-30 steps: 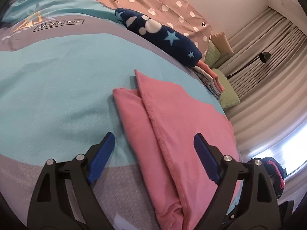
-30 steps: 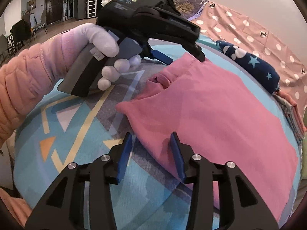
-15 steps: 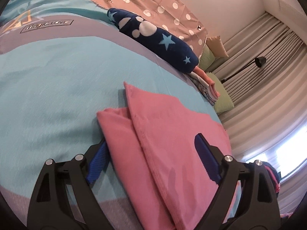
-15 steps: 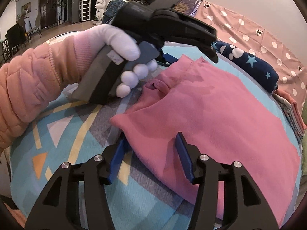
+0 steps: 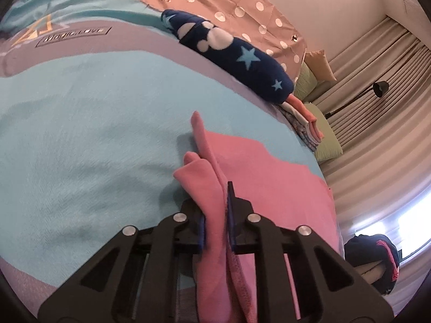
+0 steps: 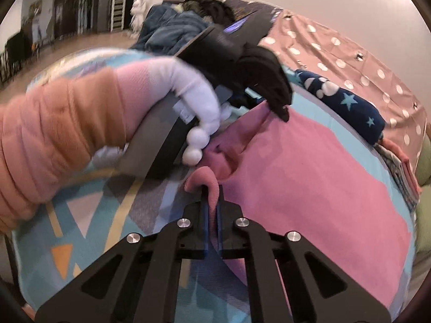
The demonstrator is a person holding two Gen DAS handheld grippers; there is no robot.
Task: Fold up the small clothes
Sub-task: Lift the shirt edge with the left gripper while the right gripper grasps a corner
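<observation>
Both your grippers — left (image 5: 216,215), right (image 6: 211,210) — are clenched on the pink garment (image 5: 269,188); it stretches toward two o'clock.

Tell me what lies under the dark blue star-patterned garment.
The dark blue star-patterned garment tops a pile of folded clothes; coral and pale printed edges stick out. The rest of that pile is covered.
</observation>
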